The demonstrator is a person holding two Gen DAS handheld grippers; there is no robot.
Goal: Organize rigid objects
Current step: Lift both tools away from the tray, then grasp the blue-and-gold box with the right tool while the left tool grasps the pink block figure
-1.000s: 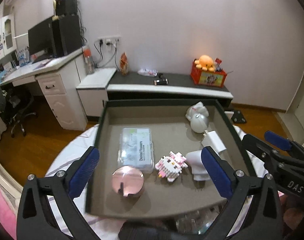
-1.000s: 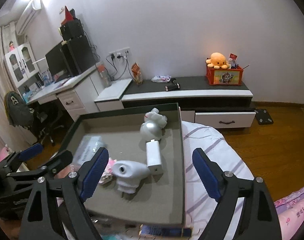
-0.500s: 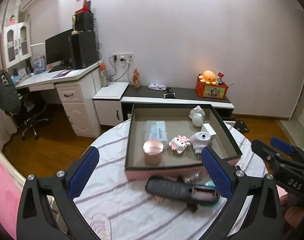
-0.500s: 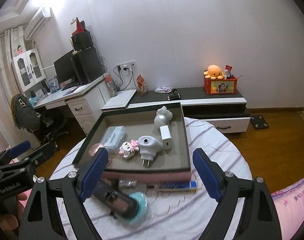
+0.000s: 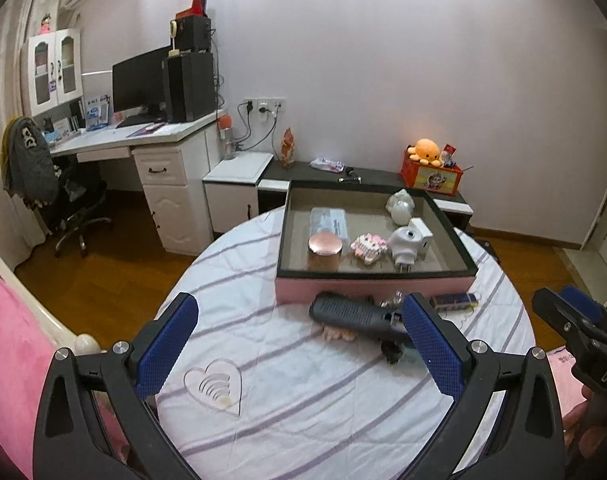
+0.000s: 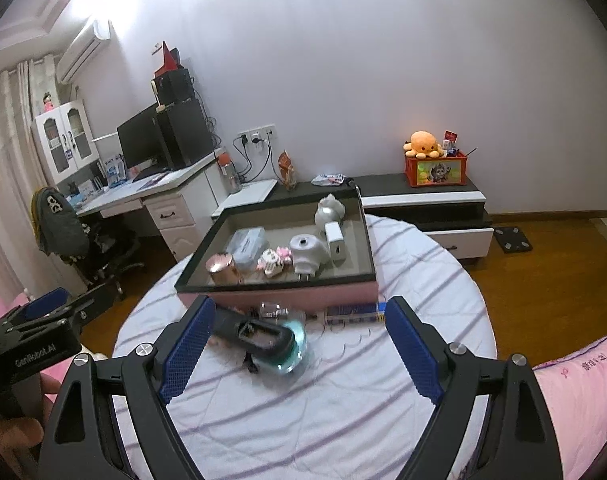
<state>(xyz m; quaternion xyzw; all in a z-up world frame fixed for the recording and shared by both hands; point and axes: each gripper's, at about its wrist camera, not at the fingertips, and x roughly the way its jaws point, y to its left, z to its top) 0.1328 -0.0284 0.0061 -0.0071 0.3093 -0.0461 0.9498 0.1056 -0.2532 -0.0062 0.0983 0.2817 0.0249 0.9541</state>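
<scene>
A pink box with a dark rim [image 5: 377, 275] [image 6: 275, 286] stands on the round striped table [image 5: 303, 392]. In it sit a copper-lidded jar [image 5: 324, 250], a clear case [image 5: 329, 222], a pink-and-white block figure [image 5: 367, 246], a white plug adapter [image 5: 403, 246] and a white charger [image 6: 334, 240]. On the cloth before the box lie a dark handled device [image 5: 355, 316] [image 6: 263, 334] with a teal round end, a small clear item [image 6: 271, 309] and a flat blue box [image 6: 353, 312]. My left gripper [image 5: 297, 320] and right gripper [image 6: 299, 312] both hover open and empty, short of these items.
Pink bedding [image 5: 7, 360] [image 6: 575, 380] borders the table on both sides. Behind it stand a white desk [image 5: 155, 148] with a monitor, an office chair [image 5: 63, 200] and a low cabinet [image 6: 423, 196] holding an orange plush. A heart mark [image 5: 215, 386] sits on the cloth.
Both grippers have drawn back from over the box. The whole box, the table's front half and the loose items before the box have come into view. Both stay open.
</scene>
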